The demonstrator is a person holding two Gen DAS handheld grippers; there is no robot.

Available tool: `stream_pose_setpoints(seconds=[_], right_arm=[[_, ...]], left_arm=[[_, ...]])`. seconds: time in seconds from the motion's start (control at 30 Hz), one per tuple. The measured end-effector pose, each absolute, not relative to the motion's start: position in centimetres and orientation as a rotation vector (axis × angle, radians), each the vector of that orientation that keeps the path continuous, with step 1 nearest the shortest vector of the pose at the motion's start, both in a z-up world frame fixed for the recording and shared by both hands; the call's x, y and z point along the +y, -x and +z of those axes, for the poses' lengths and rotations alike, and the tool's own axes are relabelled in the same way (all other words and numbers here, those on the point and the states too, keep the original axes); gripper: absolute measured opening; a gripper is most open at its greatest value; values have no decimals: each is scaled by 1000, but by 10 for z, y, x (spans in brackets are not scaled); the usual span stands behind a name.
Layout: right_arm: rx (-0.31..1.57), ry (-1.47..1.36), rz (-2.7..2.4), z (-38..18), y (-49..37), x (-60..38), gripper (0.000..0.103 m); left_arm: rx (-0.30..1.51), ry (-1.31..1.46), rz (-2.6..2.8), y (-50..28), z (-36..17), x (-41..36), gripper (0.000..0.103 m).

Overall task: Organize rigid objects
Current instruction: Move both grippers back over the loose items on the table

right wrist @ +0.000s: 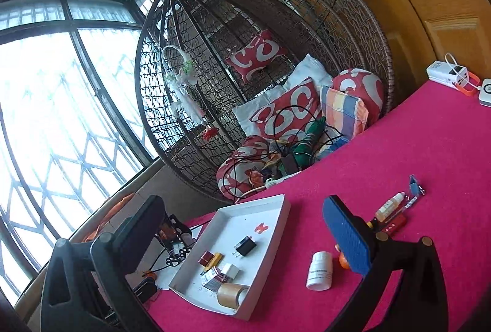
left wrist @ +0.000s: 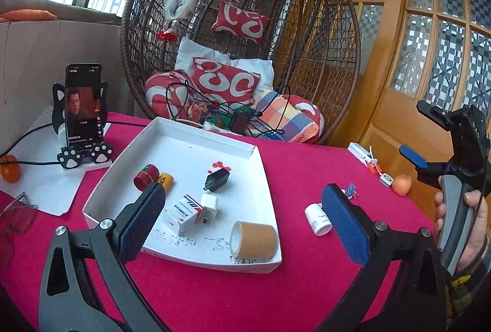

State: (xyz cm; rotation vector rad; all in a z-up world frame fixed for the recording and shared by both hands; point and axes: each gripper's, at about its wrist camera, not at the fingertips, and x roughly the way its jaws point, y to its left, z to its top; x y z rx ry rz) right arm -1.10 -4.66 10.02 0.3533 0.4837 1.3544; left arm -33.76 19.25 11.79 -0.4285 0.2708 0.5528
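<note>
A white tray (left wrist: 260,161) lies on the red cloth. It holds a red cylinder (left wrist: 146,177), a yellow battery (left wrist: 166,180), a black charger (left wrist: 217,180), a white charger (left wrist: 209,204), a medicine box (left wrist: 184,213) and a tape roll (left wrist: 253,240). A white pill bottle (left wrist: 319,218) lies on the cloth right of the tray, just beyond my left gripper's right finger. My left gripper (left wrist: 242,193) stands open over the tray's near edge, holding nothing. My right gripper (right wrist: 244,206) is wide open and empty, with the tray (right wrist: 276,227) and pill bottle (right wrist: 320,270) ahead of it. A hand holds it at the table's right edge (left wrist: 420,134).
A dropper bottle (right wrist: 389,206), a red item (right wrist: 396,224) and a blue clip (right wrist: 414,184) lie right of the pill bottle. A phone on a cat stand (left wrist: 83,107), an orange (left wrist: 10,167) and glasses (left wrist: 18,215) sit left. A power bank (left wrist: 363,155) and a fruit (left wrist: 402,184) are far right. A hanging wicker chair (left wrist: 239,25) stands behind.
</note>
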Motion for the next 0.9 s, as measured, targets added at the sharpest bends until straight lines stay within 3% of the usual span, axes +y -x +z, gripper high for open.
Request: stream_pose_setpoints(seconds=[0.3,0.9], right_arm=[[465,-358,1363,106,19,-42,103],[310,-599,1041,85,-87,-244,103]], left_arm=[[246,487,607,355,113,215,103],[327,449,574,280,132,160,103]])
